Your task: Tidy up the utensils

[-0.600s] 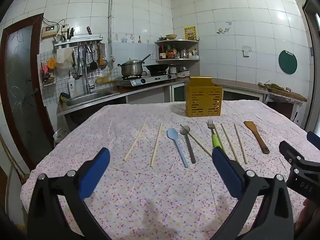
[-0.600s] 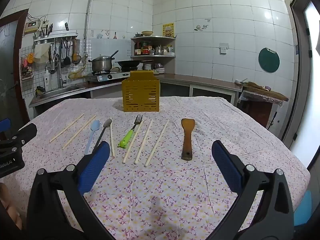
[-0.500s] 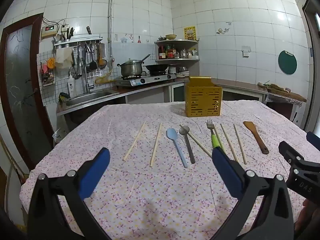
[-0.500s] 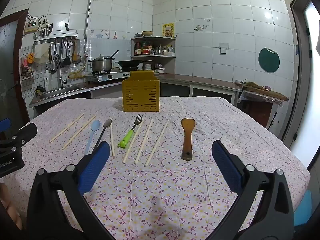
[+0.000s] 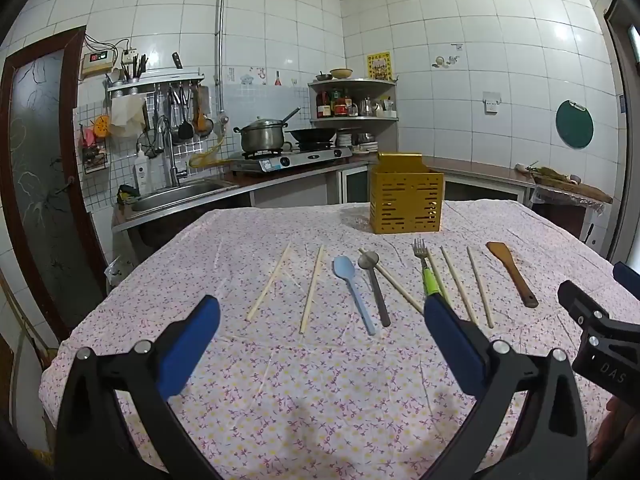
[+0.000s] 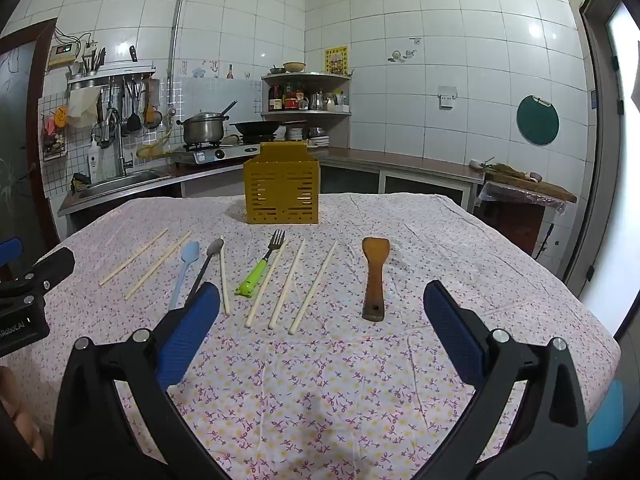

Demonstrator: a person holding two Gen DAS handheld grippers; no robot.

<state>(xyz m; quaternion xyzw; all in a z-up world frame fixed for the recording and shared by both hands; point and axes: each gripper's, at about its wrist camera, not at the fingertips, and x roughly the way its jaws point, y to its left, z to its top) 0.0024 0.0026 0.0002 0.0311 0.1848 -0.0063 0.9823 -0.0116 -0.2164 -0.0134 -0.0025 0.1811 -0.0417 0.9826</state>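
A yellow slotted utensil holder [image 5: 406, 198] [image 6: 282, 184] stands upright at the far middle of the table. In front of it lie, in a row, several wooden chopsticks [image 5: 269, 282] [image 6: 314, 288], a light blue spoon [image 5: 352, 286] [image 6: 183, 270], a grey metal spoon [image 5: 374, 284] [image 6: 206, 262], a green-handled fork [image 5: 425, 266] [image 6: 262, 262] and a brown wooden spatula [image 5: 512, 274] [image 6: 374, 274]. My left gripper [image 5: 320, 332] hovers open near the table's front, short of the spoons. My right gripper [image 6: 320, 332] hovers open short of the chopsticks and spatula. Both hold nothing.
The table wears a floral cloth [image 5: 320, 392] [image 6: 328, 392]. Behind it runs a counter with a sink [image 5: 176, 196], a stove with a pot [image 5: 262, 140] and a corner shelf [image 6: 306, 96]. A door [image 5: 36, 184] stands left. The other gripper shows at each view's side edge.
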